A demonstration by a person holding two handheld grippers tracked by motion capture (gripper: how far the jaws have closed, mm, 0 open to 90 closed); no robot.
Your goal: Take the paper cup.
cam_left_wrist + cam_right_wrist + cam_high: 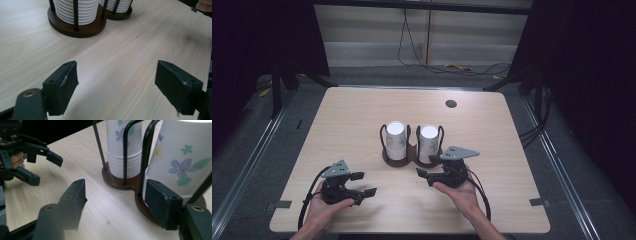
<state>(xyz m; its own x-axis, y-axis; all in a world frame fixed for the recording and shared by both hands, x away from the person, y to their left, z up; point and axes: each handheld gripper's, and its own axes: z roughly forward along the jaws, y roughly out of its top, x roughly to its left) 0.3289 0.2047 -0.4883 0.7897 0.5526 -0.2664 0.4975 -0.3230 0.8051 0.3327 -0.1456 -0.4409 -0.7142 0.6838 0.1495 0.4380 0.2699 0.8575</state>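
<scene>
Pale tabletop (362, 120), cup holder (399, 160) centre frame; right gripper (428, 175) beside it, left gripper (362, 185) lower left, both jaws apart and empty, ready.

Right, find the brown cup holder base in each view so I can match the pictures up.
High view: the brown cup holder base lies at the table's middle, under two stacks of paper cups, just left of the right gripper.
Left gripper view: top edge, left of centre, beyond the open jaws.
Right gripper view: centre to lower right, partly behind the right-hand jaw.
Shared landmark: the black wire uprights rising from the base.
</scene>
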